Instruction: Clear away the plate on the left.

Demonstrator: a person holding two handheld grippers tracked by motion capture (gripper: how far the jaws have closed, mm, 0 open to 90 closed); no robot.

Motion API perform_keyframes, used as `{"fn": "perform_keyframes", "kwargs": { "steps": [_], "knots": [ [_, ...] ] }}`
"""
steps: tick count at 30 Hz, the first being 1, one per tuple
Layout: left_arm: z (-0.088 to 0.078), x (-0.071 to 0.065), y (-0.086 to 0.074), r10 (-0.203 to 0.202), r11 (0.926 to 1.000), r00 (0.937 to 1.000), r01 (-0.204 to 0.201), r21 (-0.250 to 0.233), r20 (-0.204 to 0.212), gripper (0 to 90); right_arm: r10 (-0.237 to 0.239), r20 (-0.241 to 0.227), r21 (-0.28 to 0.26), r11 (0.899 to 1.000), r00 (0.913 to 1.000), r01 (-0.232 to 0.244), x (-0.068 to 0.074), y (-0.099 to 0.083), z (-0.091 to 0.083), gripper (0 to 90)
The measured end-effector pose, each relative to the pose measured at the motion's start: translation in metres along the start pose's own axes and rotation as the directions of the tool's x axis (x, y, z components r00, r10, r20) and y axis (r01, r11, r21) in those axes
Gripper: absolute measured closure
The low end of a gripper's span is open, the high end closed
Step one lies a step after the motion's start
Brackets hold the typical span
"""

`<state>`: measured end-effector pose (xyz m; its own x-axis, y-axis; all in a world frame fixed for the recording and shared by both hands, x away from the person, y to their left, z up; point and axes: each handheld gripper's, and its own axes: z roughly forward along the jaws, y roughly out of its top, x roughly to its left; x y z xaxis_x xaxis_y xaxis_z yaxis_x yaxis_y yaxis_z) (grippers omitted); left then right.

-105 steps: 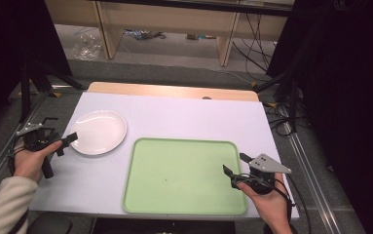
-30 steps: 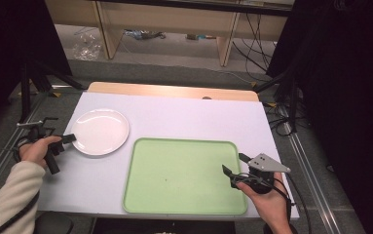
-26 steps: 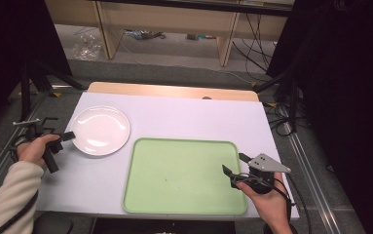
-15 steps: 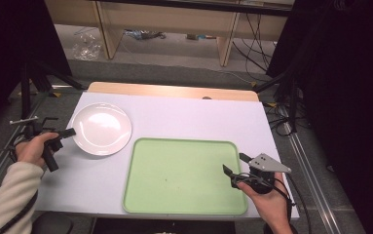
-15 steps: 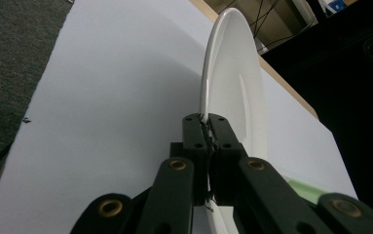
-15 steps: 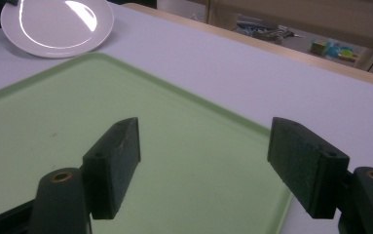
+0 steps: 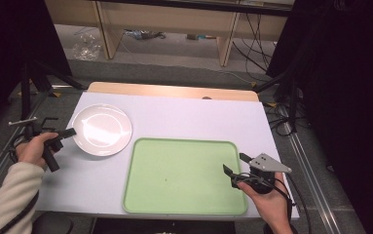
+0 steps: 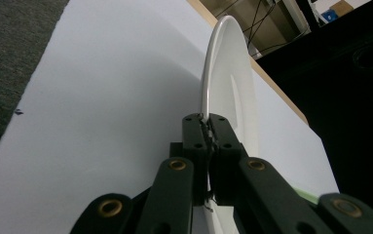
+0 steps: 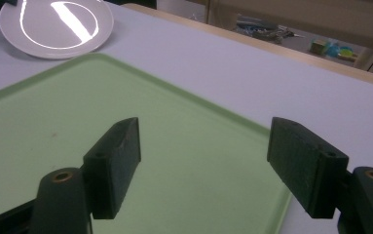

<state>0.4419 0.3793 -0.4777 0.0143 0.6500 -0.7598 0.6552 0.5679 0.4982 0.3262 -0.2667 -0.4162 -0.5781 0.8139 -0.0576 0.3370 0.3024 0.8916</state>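
A white plate (image 7: 102,129) is at the table's left, its left rim pinched by my left gripper (image 7: 69,132), which is shut on it. In the left gripper view the plate (image 8: 228,87) stands edge-on ahead of my left gripper (image 8: 207,119) and throws a shadow on the table. A light green tray (image 7: 184,175) lies bare at the front centre. My right gripper (image 7: 233,162) hovers open at the tray's right edge. The right gripper view shows the right gripper (image 9: 208,146) with nothing between its jaws, above the tray (image 9: 77,107), and the plate (image 9: 57,22) farther off.
The pale tabletop (image 7: 189,117) has a wooden strip (image 7: 174,90) along its far edge. Metal rails run down both sides of the table. Shelving and cables (image 7: 252,39) are on the floor beyond.
My left gripper has shut on the plate's left rim. The plate has shifted slightly right and looks rounder, as if its left edge has tipped up. The right gripper has not moved.
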Motion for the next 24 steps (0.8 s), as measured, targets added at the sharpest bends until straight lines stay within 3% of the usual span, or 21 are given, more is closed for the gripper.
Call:
{"fn": "perform_keyframes", "kwargs": {
  "steps": [6, 7, 8, 9, 13, 14, 24],
  "knots": [
    [0.0, 0.0, 0.0, -0.016, 0.9998, 0.9995, 0.017, -0.011, 0.029, 86.6, 0.001, -0.004, -0.005, 1.0, 1.0, -0.001, 0.0, 0.0, 0.0, 29.2],
    [0.0, 0.001, -0.001, -0.029, 0.9993, 0.9979, 0.031, -0.021, 0.057, 86.6, 0.001, -0.004, -0.005, 1.0, 1.0, -0.001, 0.0, 0.0, 0.0, 29.2],
    [-0.001, 0.0, 0.0, -0.034, 0.9994, 0.9986, 0.034, -0.01, 0.042, 86.6, 0.0, -0.004, -0.005, 1.0, 1.0, 0.0, 0.0, 0.0, 0.001, 29.2],
    [-0.001, 0.001, -0.001, -0.043, 0.9987, 0.9959, 0.045, -0.026, 0.08, 86.6, 0.0, -0.004, -0.005, 1.0, 1.0, 0.0, 0.0, 0.0, 0.001, 29.2],
    [-0.001, -0.002, -0.001, -0.041, 0.9987, 0.9956, 0.044, -0.027, 0.084, 86.6, 0.001, -0.003, -0.005, 1.0, 1.0, -0.001, 0.0, 0.0, 0.0, 29.3],
    [-0.003, -0.004, 0.0, -0.038, 0.9991, 0.9974, 0.039, -0.016, 0.061, 86.6, 0.001, -0.004, -0.005, 1.0, 1.0, -0.001, 0.0, 0.0, 0.0, 29.3],
    [-0.003, -0.009, -0.001, -0.029, 0.9993, 0.996, 0.031, -0.022, 0.085, 86.4, 0.013, -0.01, 0.001, 1.0, 0.9999, -0.013, 0.001, 0.0, 0.0, 29.4]
  ]
}}
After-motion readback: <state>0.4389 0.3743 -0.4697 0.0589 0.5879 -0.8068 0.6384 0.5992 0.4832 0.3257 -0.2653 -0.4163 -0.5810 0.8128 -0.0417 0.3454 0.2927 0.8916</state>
